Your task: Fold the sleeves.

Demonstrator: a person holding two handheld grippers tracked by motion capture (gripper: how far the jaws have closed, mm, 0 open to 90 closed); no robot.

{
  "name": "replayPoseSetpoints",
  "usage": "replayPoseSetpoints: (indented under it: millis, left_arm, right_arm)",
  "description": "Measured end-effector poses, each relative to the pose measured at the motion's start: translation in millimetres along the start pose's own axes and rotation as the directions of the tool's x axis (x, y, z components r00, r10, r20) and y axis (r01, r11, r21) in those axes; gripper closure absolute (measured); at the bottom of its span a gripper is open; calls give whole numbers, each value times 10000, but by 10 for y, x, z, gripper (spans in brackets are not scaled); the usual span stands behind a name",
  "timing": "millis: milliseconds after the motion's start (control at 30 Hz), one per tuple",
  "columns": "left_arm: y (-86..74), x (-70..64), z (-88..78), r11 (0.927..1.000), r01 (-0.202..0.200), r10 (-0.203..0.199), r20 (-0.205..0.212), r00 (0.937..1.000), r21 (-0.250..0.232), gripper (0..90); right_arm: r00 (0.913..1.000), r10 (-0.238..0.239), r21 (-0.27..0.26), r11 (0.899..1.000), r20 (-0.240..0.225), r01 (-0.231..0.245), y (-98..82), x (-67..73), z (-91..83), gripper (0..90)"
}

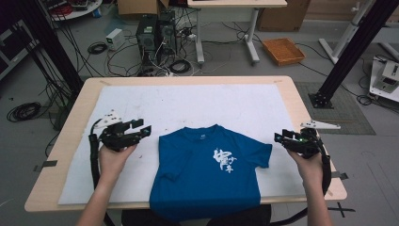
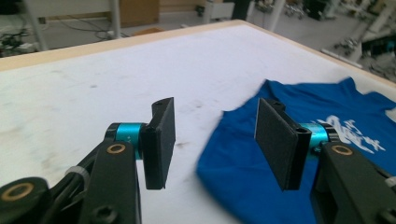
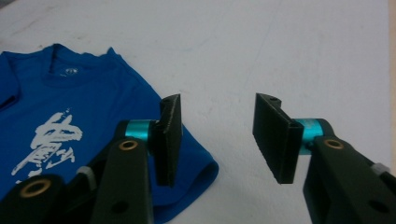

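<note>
The person's two forearms come in from the near edge of the table, one on each side of a blue T-shirt. The left hand is wrapped around the body of the left gripper, held just above the white cloth that covers the tabletop, with the claw pointing level toward the shirt's left shoulder. In the left gripper view its two black jaws stand apart with nothing between the pads; white cloth and the edge of the shirt lie beyond them, so this claw is open and empty.

The right hand holds the right gripper near the right edge of the cloth, with the claw aimed inward at the shirt's right sleeve. In the right gripper view the jaws also stand apart and grip nothing; the sleeve's hem lies under and just behind the left jaw, bare cloth under the gap.

The T-shirt lies flat, front up, collar toward the far side, its hem hanging over the near edge of the table. White brush-style characters are printed on the chest, and there is a small white mark inside the collar; neither can be read.
</note>
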State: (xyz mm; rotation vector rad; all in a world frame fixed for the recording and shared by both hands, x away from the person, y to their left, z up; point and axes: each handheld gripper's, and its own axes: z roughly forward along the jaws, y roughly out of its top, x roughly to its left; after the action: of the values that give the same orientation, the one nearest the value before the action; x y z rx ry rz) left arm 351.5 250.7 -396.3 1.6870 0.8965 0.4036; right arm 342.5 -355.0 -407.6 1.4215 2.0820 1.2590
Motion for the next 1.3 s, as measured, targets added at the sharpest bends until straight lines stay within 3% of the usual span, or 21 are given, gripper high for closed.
replayPoseSetpoints:
  millis: [167,200,433,567,600,667,867,1033,1067,1300]
  left_arm:
    - [-21,132,-108,9995,296,-297,-186,9994,-72,480]
    - [-32,170,-137,9991,400,-403,-230,9989,-115,479]
    - [-66,218,-139,9982,604,-604,-230,9979,-5,480]
    - [-62,193,-119,9984,557,-556,-206,9982,54,480]
    - [-59,184,-109,9986,514,-513,-181,9985,90,480]
    - [-57,179,-105,9987,504,-502,-175,9986,101,480]
    - [-52,157,-82,9989,457,-456,-80,9989,128,480]
    - [-48,141,-51,9989,419,-419,-3,9991,200,480]
    - [-46,135,-46,9988,428,-429,28,9991,245,480]
    - [-37,100,-11,9989,385,-390,195,9990,280,481]
  right_arm:
    - [9979,647,495,9967,30,-648,-110,-75,153,571]
    - [9955,952,714,9929,-1,-949,-145,-93,204,574]
    - [9899,1416,984,9852,-33,-1406,-176,-83,271,592]
    - [9921,1254,1285,9840,-89,-1232,-193,-48,341,688]
    - [9942,1062,1287,9863,-172,-1031,-191,-23,348,779]
    - [9956,896,1245,9885,-270,-856,-185,-1,336,875]
    - [9967,570,788,9955,-583,-523,-114,94,256,894]
    - [9961,0,486,9988,-879,43,19,346,212,894]
    - [9950,-242,474,9985,-966,289,70,488,232,895]
    - [9868,-949,431,9939,-1315,1013,235,965,357,894]
